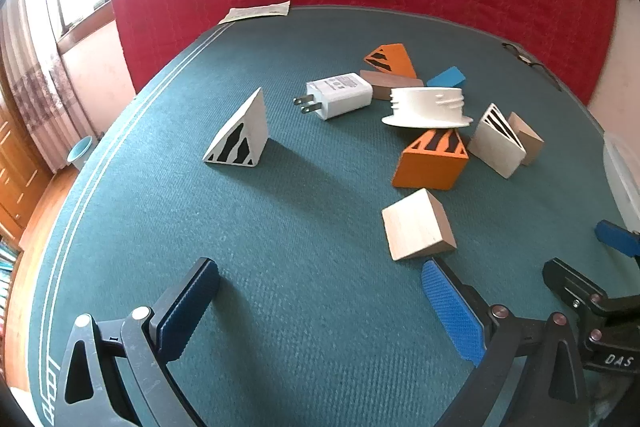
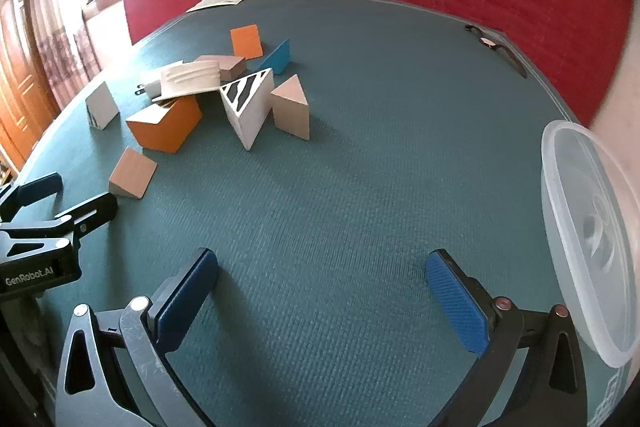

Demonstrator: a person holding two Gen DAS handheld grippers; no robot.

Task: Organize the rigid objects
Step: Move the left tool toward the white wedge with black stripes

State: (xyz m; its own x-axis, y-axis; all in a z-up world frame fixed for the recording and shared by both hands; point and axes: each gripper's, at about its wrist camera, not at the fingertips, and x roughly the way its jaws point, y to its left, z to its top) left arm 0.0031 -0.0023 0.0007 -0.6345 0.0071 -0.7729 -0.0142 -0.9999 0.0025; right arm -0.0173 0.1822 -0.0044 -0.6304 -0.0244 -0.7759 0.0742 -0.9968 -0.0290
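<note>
Both tongs, left gripper [image 1: 320, 291] and right gripper [image 2: 322, 281], gape empty over green felt; sorting seems unstarted (likely). Nearest target: plain wooden wedge [image 1: 418, 225] at one o'clock.

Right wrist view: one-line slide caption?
Open right gripper above green mat; scattered blocks left, clear tub right.
</note>
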